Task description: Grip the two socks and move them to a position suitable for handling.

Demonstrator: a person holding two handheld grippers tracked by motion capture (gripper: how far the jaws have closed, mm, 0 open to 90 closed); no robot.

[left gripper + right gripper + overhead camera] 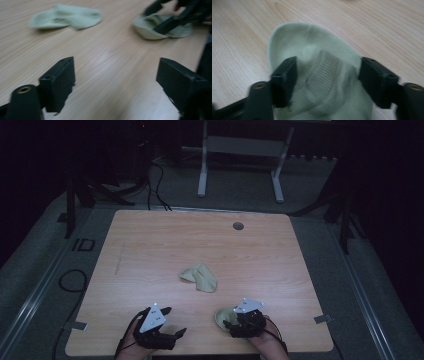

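Two pale green socks lie on the wooden table [150,245]. One sock [200,277] [67,17] is crumpled near the table's middle. The other, folded sock [223,316] [312,47] [150,28] lies near the front edge. My right gripper [231,322] [327,77] is lowered over this folded sock, its jaws standing wide on either side of the ribbed cuff without squeezing it. My left gripper [175,321] [116,75] hovers open over bare wood at the front left, nothing between its jaws, facing both socks. The right gripper [172,21] also appears on the folded sock in the left gripper view.
A round grommet hole [238,226] sits near the table's far edge. Beyond the table stand a white frame [240,160] and dark stands with cables [155,185] on the grey floor.
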